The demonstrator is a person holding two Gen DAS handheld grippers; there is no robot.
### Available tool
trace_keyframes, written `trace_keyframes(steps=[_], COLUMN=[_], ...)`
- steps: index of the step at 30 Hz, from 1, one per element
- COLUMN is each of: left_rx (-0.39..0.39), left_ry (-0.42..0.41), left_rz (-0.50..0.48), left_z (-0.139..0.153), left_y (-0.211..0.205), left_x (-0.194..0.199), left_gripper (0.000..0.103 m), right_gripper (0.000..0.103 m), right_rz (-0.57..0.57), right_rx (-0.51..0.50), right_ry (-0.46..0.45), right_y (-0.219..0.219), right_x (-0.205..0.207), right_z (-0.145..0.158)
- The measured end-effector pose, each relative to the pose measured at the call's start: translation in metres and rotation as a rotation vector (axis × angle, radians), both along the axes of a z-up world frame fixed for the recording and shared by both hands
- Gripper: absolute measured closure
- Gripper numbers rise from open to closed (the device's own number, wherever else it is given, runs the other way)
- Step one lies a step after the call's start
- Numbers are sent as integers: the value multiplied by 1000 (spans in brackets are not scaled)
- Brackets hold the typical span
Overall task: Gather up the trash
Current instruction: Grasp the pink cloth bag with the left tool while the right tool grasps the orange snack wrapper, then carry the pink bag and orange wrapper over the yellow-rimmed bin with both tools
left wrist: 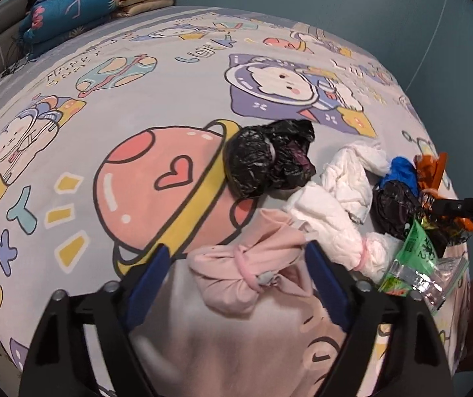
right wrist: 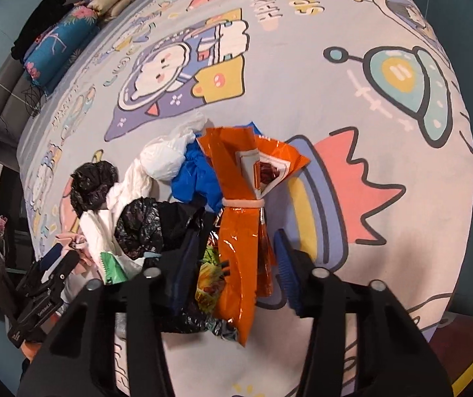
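Two views show a heap of trash on a bed covered by a cartoon-print sheet (left wrist: 176, 76).

Left wrist view: the left gripper (left wrist: 236, 264) stands wide, its blue-padded fingers (left wrist: 152, 274) on either side of a pink bundle (left wrist: 253, 264) tied with a pink band; the pads do not press on it. Beyond it lies a crumpled black bag (left wrist: 266, 158), and toward the bed's right edge a white tissue wad (left wrist: 345, 192), a second black bag (left wrist: 395, 205) and a green wrapper (left wrist: 415, 251). Folded bedding (left wrist: 80, 10) is stacked at the far left corner.

Right wrist view: the right gripper (right wrist: 236, 264) is at a narrower gap around an orange snack packet (right wrist: 239, 218) cinched by a pale band. Whether the pads press on the packet I cannot tell. A blue scrap (right wrist: 196, 175) and the white tissue wad (right wrist: 160, 162) lie just behind, a black bag (right wrist: 143, 225) to the left. The left gripper (right wrist: 51, 264) shows near the left edge.
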State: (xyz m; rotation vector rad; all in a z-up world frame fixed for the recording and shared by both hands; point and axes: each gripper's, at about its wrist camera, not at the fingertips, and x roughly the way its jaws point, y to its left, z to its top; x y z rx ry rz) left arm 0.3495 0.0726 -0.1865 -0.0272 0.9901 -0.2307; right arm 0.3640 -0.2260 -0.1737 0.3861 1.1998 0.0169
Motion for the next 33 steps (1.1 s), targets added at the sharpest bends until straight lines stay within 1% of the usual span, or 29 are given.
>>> trace_keyframes(steps=[1, 2, 3, 8, 11, 14, 18, 20, 27, 33], left_rx=[8, 10, 16, 38, 13, -4, 3, -14, -24, -56], left_ry=[3, 6, 4, 1, 14, 17, 6, 9, -15, -23], left_rz=[-6, -13, -17, -11, 0, 19, 37, 47, 72, 89], left_z=[-1, -1, -1, -1, 1, 6, 14, 18, 34, 46], left_y=[-2, -3, -5, -6, -2, 3, 10, 15, 26, 26], left_x=[0, 0, -2, -7, -8, -12, -22, -26, -46, -69], left_gripper=[38, 40, 41, 54, 57, 58, 58, 58, 58, 58], right_gripper=[70, 73, 78, 84, 85, 85, 85, 85, 85, 85], right_rz=[0, 2, 6, 8, 4, 1, -3, -9, 6, 43], right_rx=[-2, -8, -15, -45, -48, -61, -66, -61, -15, 21], right_ry=[4, 7, 8, 11, 9, -9, -31, -39, -71, -101], right_y=[1, 1, 2, 3, 3, 2, -2, -6, -8, -3], right_x=[0, 0, -1, -6, -11, -19, -30, -37, -70, -97], right_z=[-1, -2, -2, 0, 2, 9, 20, 24, 41, 55])
